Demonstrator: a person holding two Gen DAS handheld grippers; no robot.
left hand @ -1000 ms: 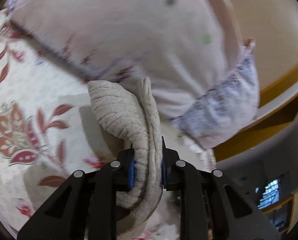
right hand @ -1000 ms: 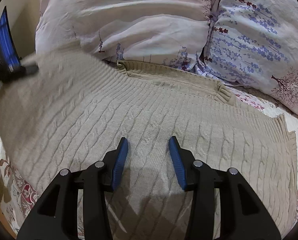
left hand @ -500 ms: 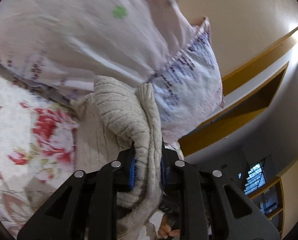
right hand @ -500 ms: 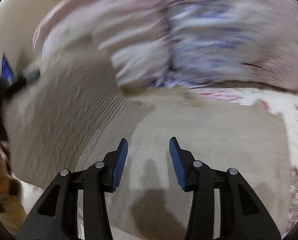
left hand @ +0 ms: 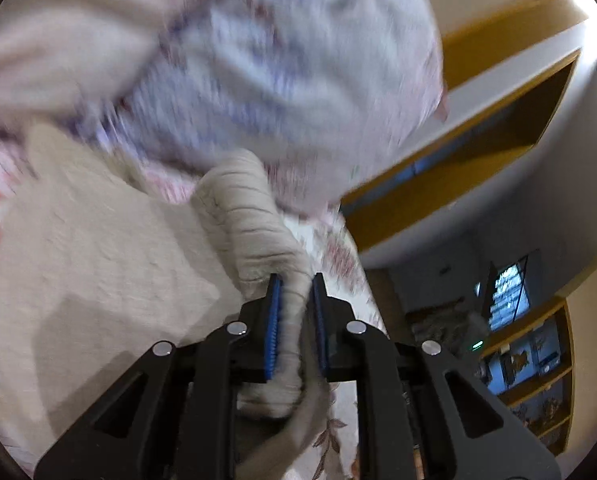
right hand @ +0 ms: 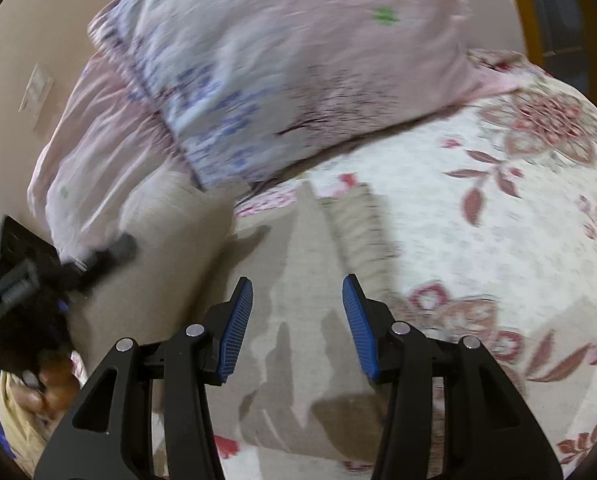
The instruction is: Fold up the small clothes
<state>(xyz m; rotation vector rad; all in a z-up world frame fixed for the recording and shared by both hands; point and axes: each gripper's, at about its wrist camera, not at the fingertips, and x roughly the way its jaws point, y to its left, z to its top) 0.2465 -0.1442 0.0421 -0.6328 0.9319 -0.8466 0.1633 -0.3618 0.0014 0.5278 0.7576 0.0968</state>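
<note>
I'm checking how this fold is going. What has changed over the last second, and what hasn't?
The left gripper has carried a bunched edge of the beige cable-knit sweater across, so that side now lies folded over the rest. Its jaws have just been closing tighter on the knit. The right gripper has swung toward the floral bedspread. Unchanged: the left's hold on the sweater, the right open and empty, the pink floral pillows behind.

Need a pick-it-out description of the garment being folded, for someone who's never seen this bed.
Start at the bed with the floral sheet and two pinkish pillows at its head. Just below the pillows lies the sweater, partly doubled over, one bunched edge clamped in the left gripper. It is the only plain beige, ribbed knit; everything around it is printed cloth.
</note>
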